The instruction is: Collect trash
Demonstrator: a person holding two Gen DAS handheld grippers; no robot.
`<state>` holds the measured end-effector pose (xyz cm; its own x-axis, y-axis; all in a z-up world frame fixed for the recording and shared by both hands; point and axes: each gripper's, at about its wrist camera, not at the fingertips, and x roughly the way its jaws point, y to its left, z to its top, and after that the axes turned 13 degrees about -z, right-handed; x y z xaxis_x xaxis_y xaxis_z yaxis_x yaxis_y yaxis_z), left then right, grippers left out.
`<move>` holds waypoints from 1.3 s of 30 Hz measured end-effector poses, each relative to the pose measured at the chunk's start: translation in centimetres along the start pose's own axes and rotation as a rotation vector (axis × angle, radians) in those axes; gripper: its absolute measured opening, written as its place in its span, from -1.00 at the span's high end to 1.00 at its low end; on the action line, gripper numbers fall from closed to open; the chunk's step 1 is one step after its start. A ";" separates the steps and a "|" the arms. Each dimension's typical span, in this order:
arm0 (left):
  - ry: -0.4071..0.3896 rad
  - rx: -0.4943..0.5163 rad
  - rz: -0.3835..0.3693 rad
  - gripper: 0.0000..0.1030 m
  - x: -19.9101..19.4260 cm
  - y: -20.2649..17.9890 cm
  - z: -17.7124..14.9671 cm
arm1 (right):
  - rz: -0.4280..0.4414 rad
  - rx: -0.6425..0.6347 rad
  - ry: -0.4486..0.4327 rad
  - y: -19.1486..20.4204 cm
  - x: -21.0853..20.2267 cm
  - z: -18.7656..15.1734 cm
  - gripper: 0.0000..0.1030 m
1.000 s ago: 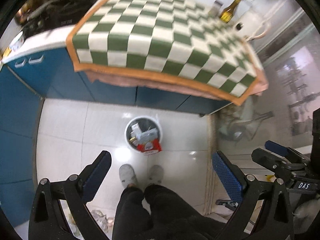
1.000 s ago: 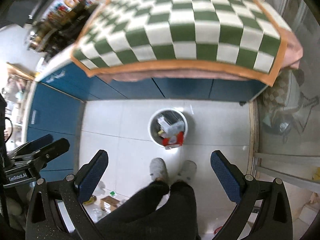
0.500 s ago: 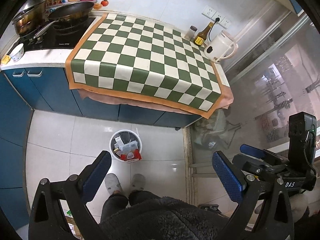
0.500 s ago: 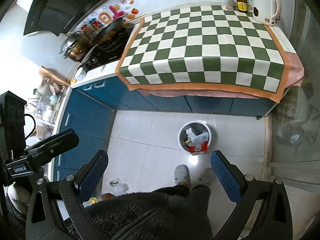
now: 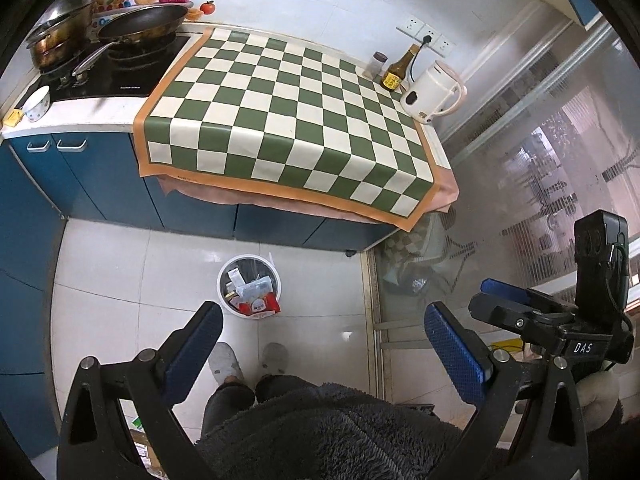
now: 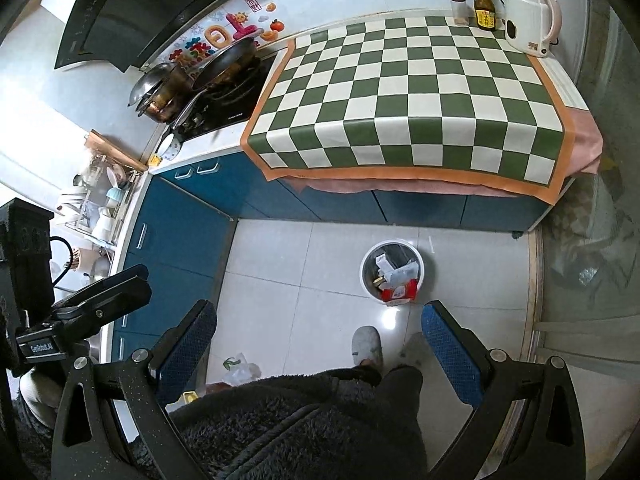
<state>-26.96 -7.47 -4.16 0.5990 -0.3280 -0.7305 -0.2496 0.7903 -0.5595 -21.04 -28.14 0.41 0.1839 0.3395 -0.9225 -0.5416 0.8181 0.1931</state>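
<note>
A white round trash bin [image 5: 249, 287] [image 6: 391, 272] stands on the tiled floor before the blue cabinets, holding wrappers and a red packet [image 5: 262, 305] [image 6: 399, 292]. My left gripper [image 5: 320, 322] is open, held high above the floor with nothing between its blue pads. My right gripper [image 6: 318, 320] is open too and holds nothing; it also shows at the right of the left wrist view [image 5: 520, 308]. The left gripper's body [image 6: 92, 296] appears at the left of the right wrist view. The green-and-cream checked cloth [image 5: 288, 120] [image 6: 416, 96] on the counter bears no trash.
A white kettle [image 5: 432, 92], a brown bottle [image 5: 398, 70] and a small jar [image 5: 376, 65] stand at the counter's back right. Pans [image 5: 140, 26] sit on the stove. A person's slippered feet [image 5: 248, 360] stand by the bin. A crumpled bag [image 6: 240, 368] lies on the floor. A glass door [image 5: 540, 184] is right.
Both grippers have risen and tilted up, so the bin looks smaller and the whole counter and wall come into view. Both stay open.
</note>
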 end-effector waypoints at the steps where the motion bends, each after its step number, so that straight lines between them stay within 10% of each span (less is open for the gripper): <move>1: 0.000 0.000 -0.001 -1.00 -0.1 0.0 -0.1 | 0.000 -0.001 0.002 0.0 0.1 -0.2 -1.00; 39: 0.000 0.034 -0.005 -1.00 -0.4 -0.9 0.1 | -0.013 -0.015 -0.009 0.4 -1.7 -0.1 -1.00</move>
<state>-26.95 -8.01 -3.31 0.6004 -0.3319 -0.7275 -0.2204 0.8059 -0.5495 -21.63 -28.41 1.99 0.1982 0.3333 -0.9218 -0.5518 0.8152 0.1761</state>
